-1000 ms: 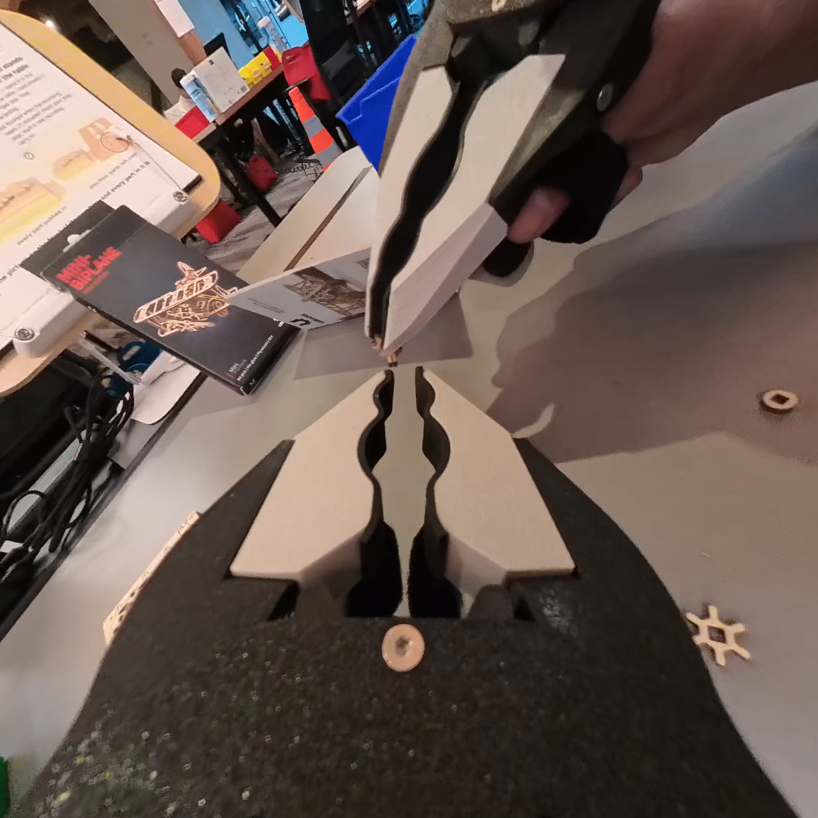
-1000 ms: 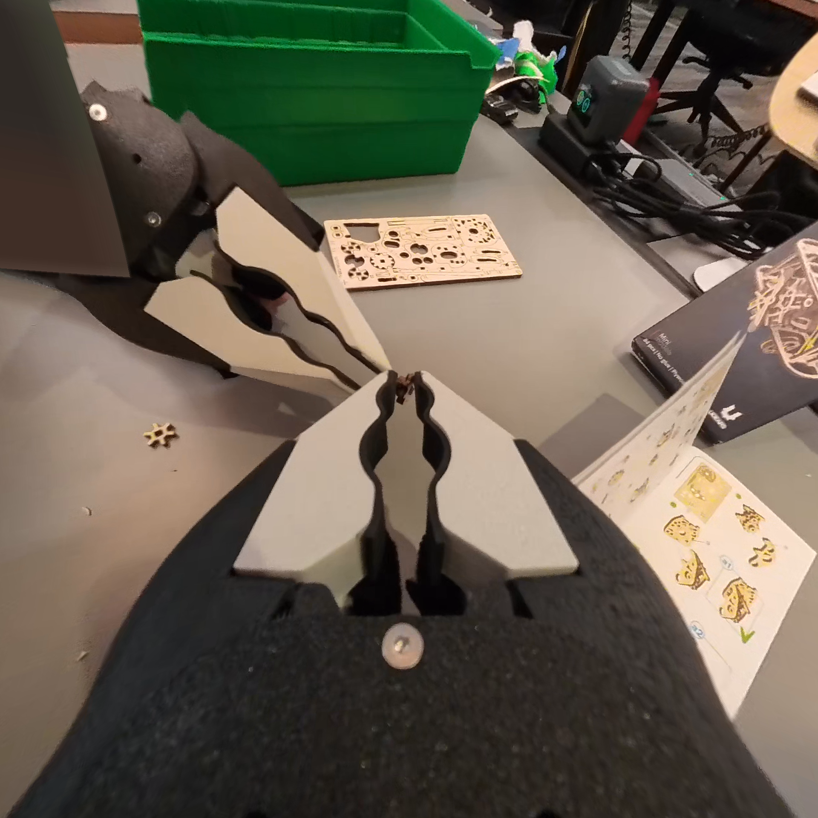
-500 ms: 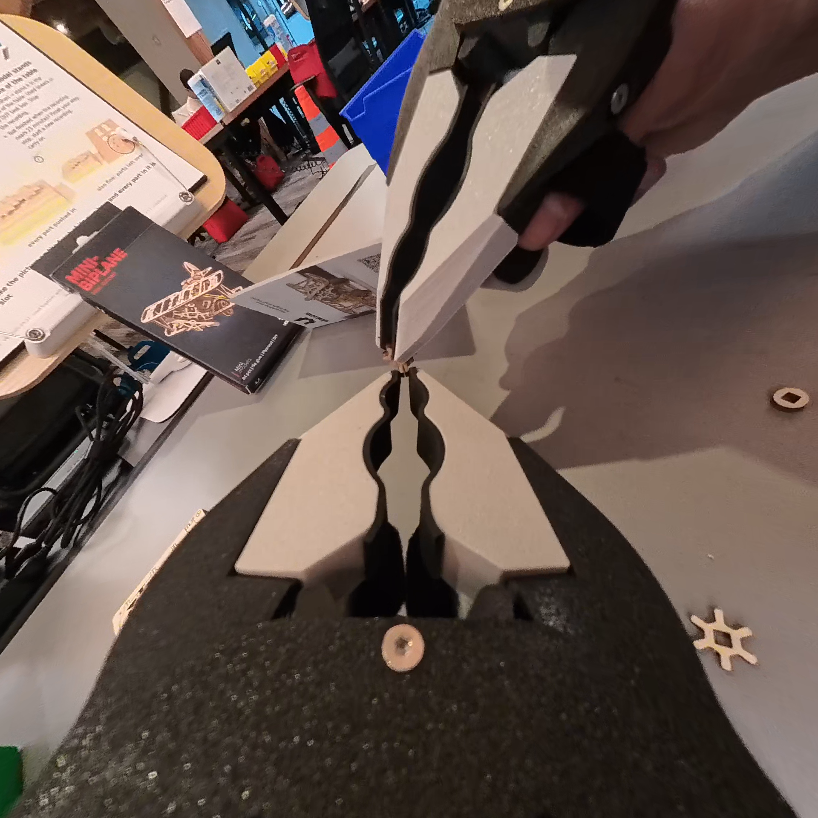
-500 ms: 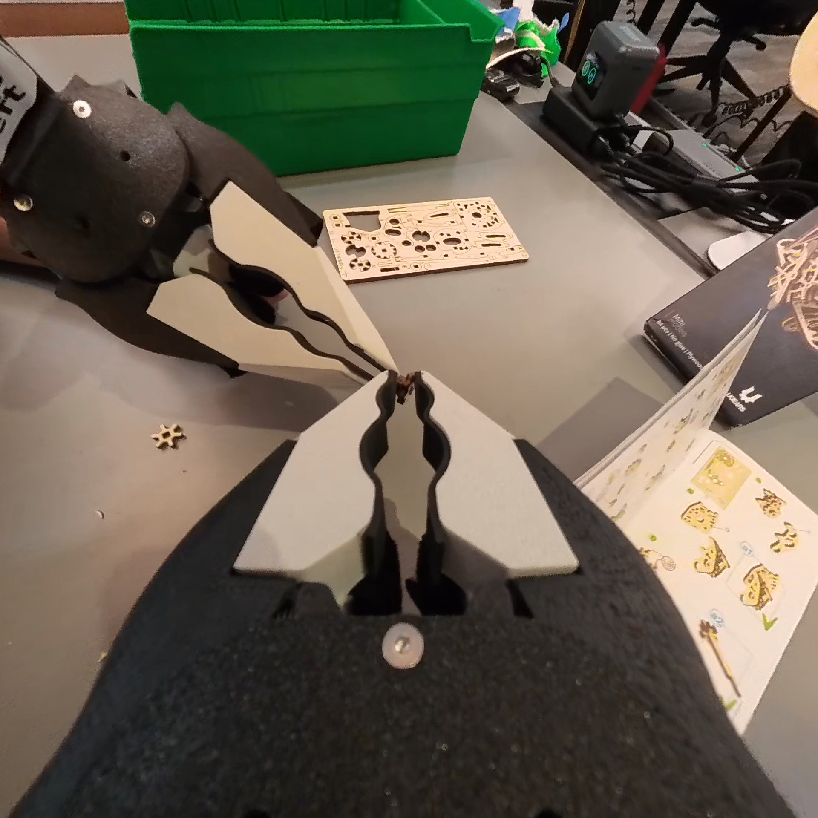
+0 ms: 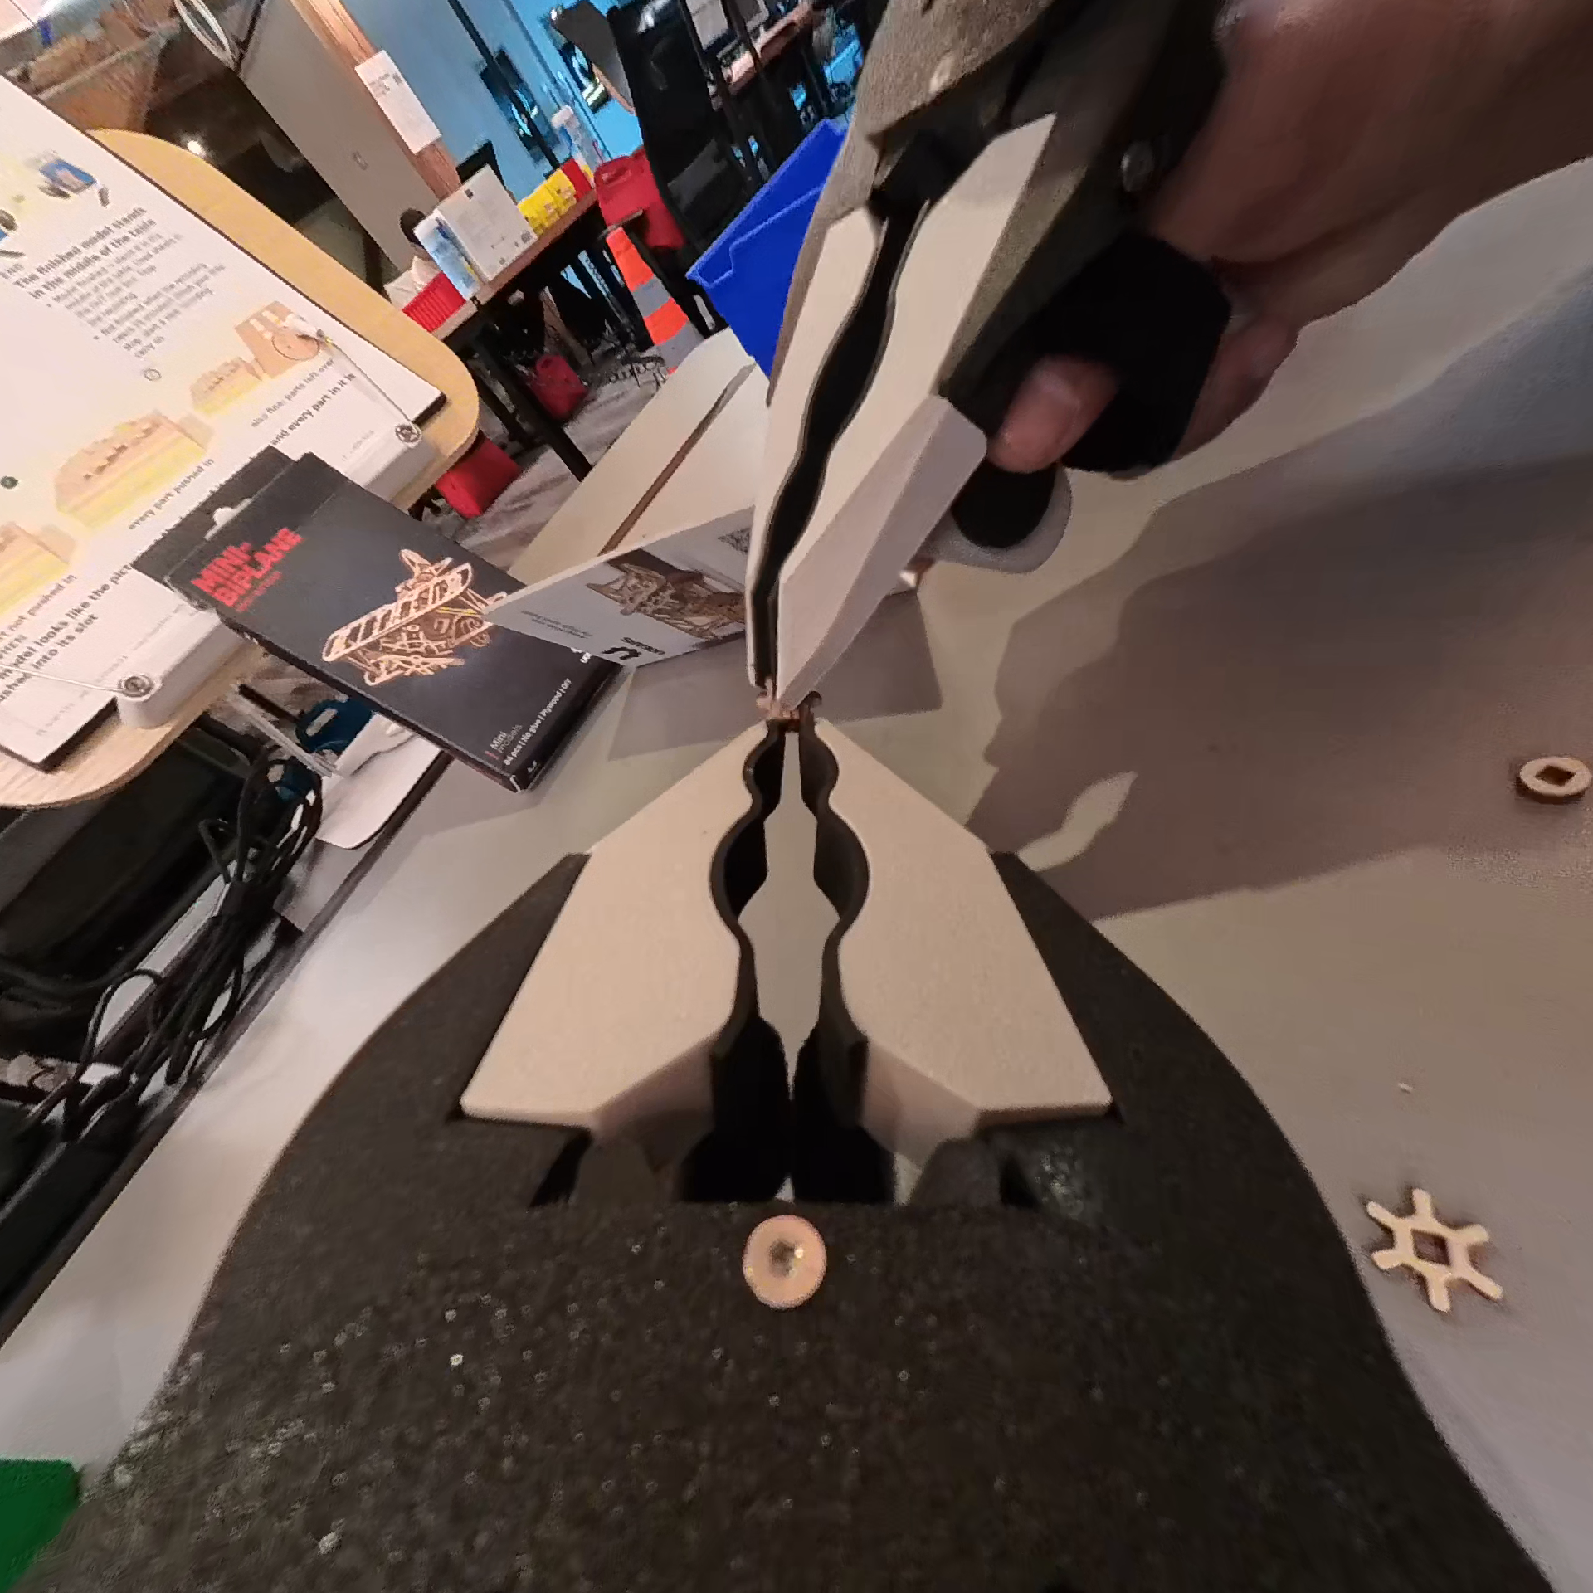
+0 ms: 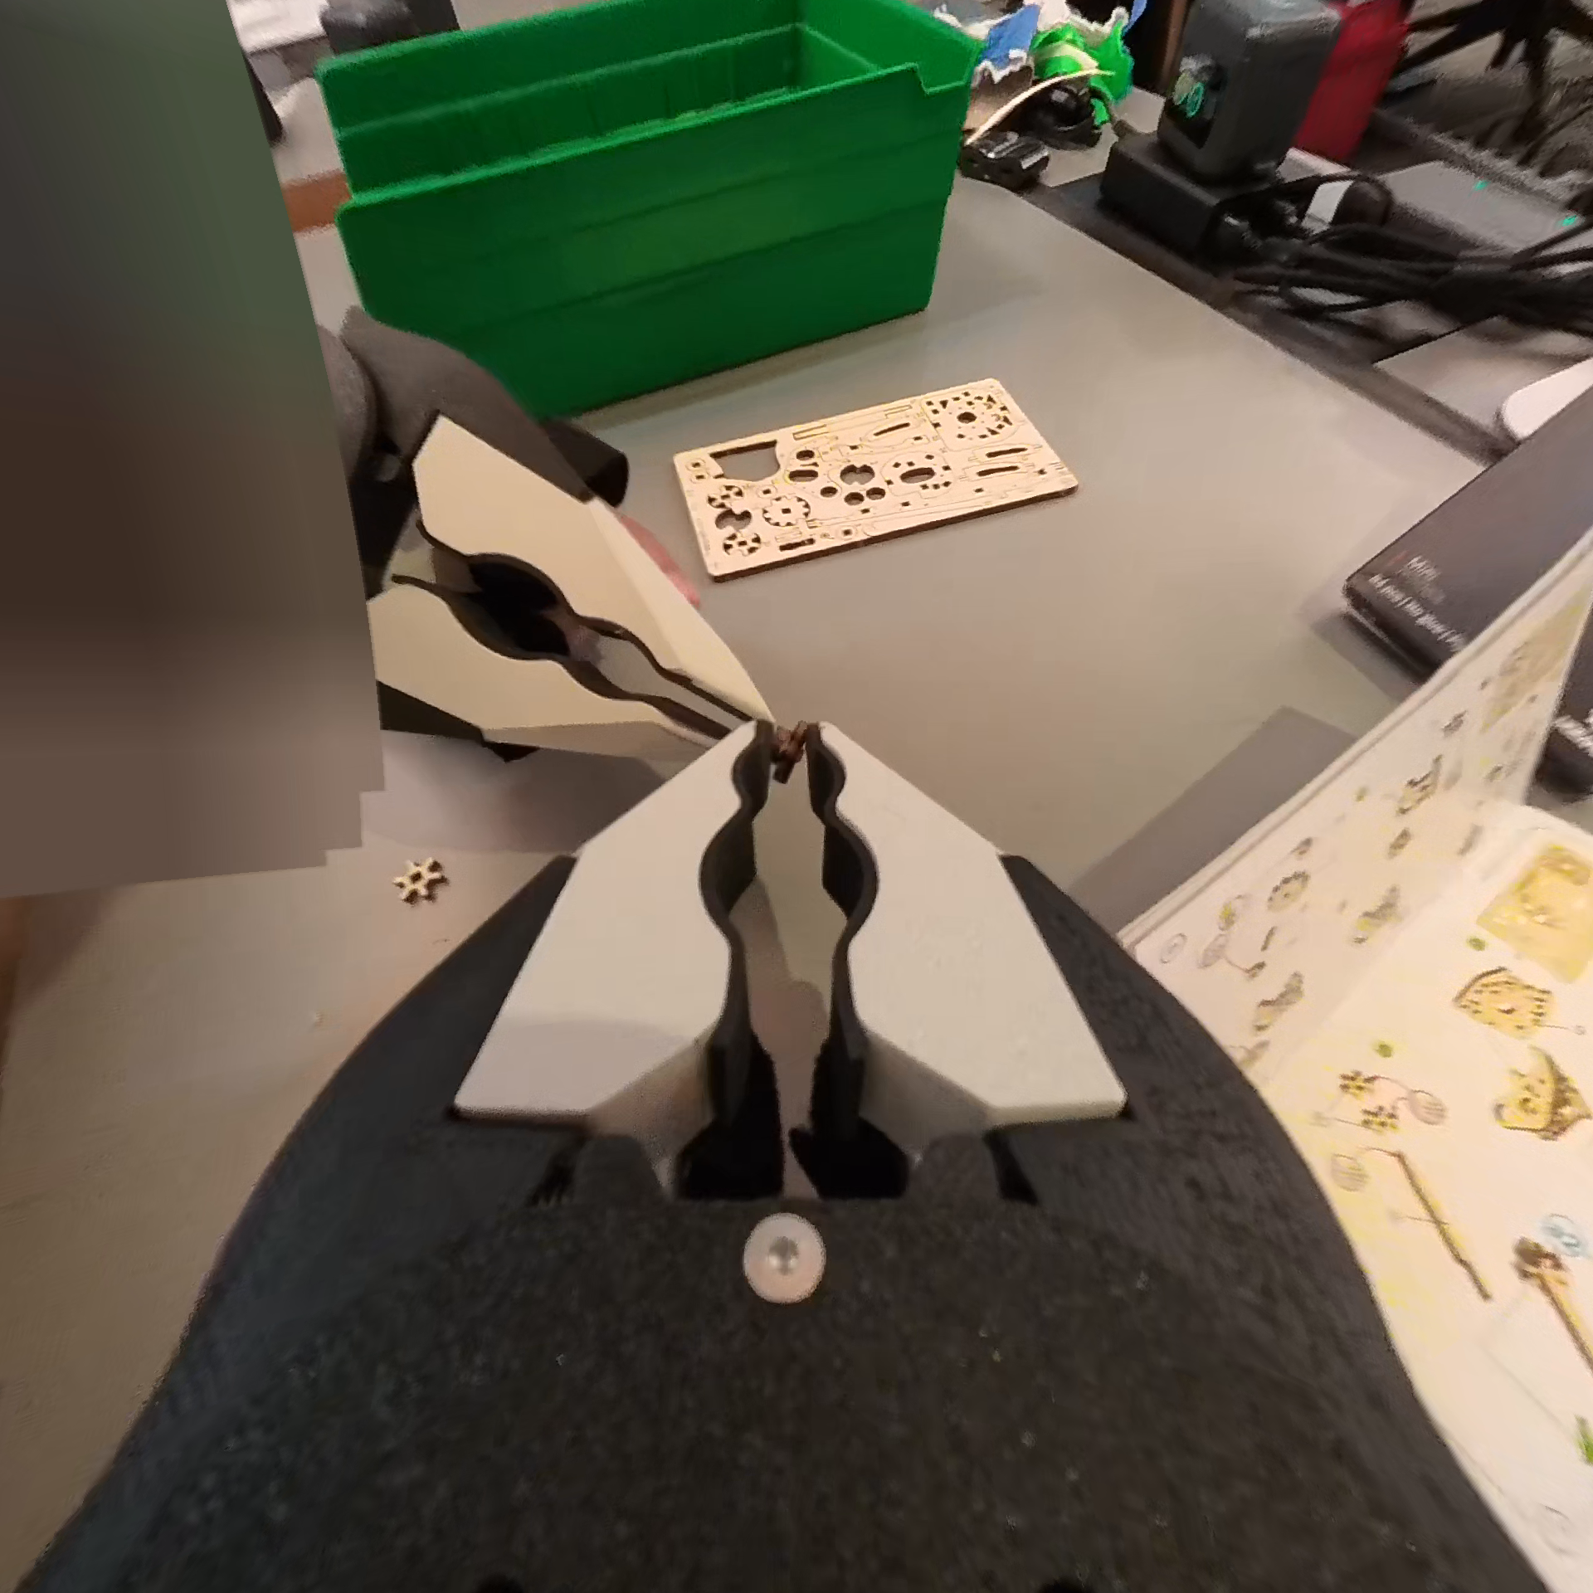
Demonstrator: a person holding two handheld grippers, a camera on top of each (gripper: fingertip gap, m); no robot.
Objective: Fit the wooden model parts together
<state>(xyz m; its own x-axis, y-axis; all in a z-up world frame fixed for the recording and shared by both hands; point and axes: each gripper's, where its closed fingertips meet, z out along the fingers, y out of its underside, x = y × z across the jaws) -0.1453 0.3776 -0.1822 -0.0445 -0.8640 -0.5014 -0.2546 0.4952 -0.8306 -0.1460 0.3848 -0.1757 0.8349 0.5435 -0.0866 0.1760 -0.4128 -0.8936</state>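
**Both tongs meet tip to tip over the table**

We find the right gripper (image 6: 786, 748) pinching a small dark wooden part (image 6: 786, 757) between its very tips; behind the tips the wavy inner edges of the jaws stand apart. The left gripper (image 5: 783, 722) has its tips drawn nearly together at the same spot. A sliver of pale wood shows there, but we cannot tell whether the left tips clamp it or only touch it.

In the left wrist view the right gripper (image 5: 780, 690) comes down steeply from above, its point resting against the left tips. A hand (image 5: 1276, 284) grips its black handle, one finger curled under the trigger. In the right wrist view the left gripper (image 6: 759, 720) comes in from the left and lies low, almost level with the grey table (image 6: 1077, 690).

Loose parts lie on the table: a star-shaped wooden piece (image 5: 1431, 1248) and a round washer with a square hole (image 5: 1552, 783), both well apart from the tips. A punched wooden sheet (image 6: 871, 474) lies in front of a green bin (image 6: 638, 215). An open instruction leaflet (image 6: 1379, 1077) lies to the right, just beside a black model box (image 5: 388, 621).
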